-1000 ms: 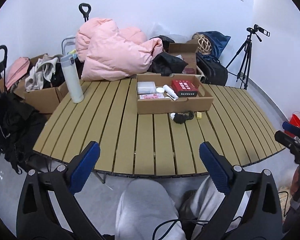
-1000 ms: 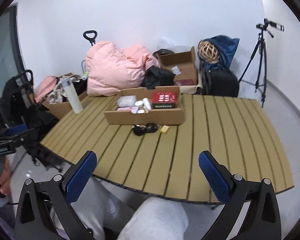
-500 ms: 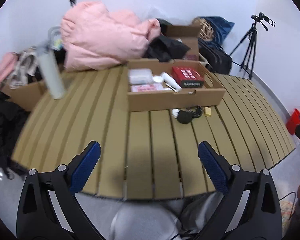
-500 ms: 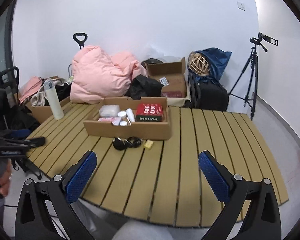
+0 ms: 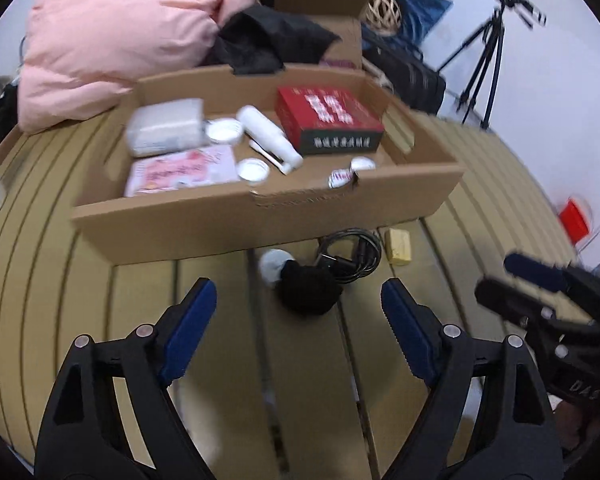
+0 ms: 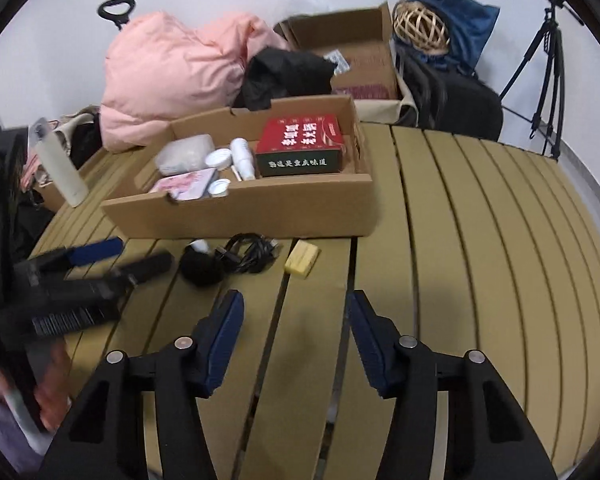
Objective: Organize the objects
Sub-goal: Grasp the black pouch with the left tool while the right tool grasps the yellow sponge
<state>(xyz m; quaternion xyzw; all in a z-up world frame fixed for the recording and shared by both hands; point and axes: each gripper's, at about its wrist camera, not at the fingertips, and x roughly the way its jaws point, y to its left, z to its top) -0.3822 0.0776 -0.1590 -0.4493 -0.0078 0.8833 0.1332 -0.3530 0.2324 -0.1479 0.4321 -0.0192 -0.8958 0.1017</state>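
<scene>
Both grippers hang empty over the slatted table [image 6: 480,240] — left gripper [image 5: 298,312] wide, right gripper [image 6: 296,314] half-open, jaws just closing — black pouch [image 5: 308,288] ahead.

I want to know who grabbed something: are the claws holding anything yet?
No, the left gripper and the right gripper are both empty, closing above the table.

pink duvet [image 6: 172,76], tripod [image 6: 540,72], wicker ball [image 6: 420,26]

red box [image 6: 300,145] in the cardboard tray showing white Chinese characters on lid and dark front, too blurred for reading, right gripper's [image 5: 540,280] body bearing "DAS"
</scene>
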